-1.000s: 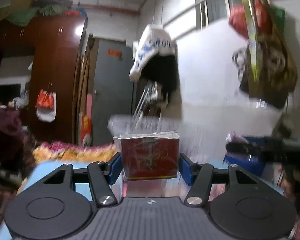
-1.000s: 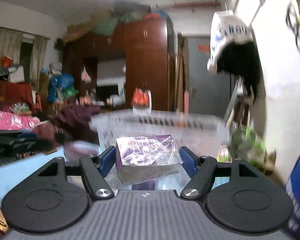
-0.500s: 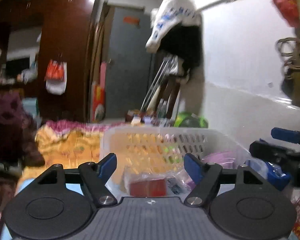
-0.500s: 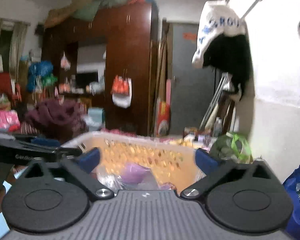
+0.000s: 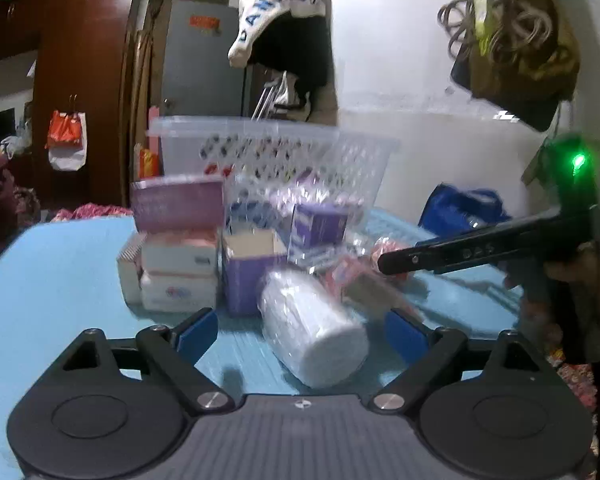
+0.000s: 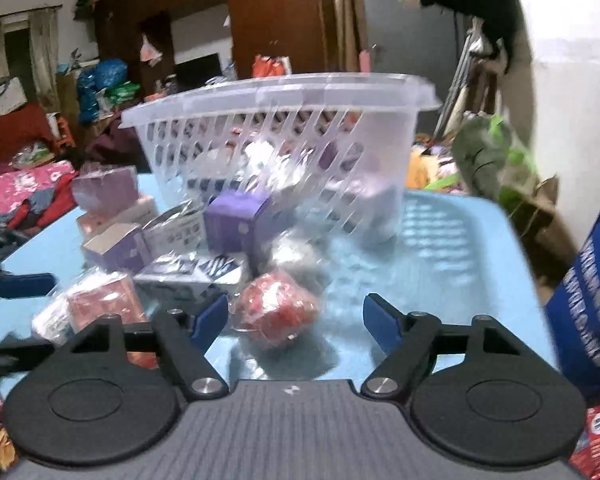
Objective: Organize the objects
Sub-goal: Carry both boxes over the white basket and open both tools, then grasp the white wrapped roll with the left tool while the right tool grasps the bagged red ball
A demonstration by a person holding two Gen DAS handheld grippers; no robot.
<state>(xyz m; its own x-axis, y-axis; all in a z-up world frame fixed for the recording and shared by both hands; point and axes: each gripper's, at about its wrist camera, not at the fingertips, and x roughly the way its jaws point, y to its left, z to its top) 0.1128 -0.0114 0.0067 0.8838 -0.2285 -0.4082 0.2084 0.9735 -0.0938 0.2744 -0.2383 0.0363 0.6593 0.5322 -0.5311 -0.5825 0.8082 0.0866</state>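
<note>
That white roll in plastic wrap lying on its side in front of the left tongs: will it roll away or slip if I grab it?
The white roll lies on its curved side, so a nudge would probably roll it. Its glossy wrap looks slippery and probably crinkles. It seems light and soft, perhaps squashing under pressure.

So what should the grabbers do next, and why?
Probably the left gripper should ease forward and close on the white wrapped roll. Its jaws have just been opening; they stand wide and empty, and the roll lies on its side on the blue table right before them, outside the clear basket. The right gripper looks likewise lined up on the red wrapped packet.
</note>
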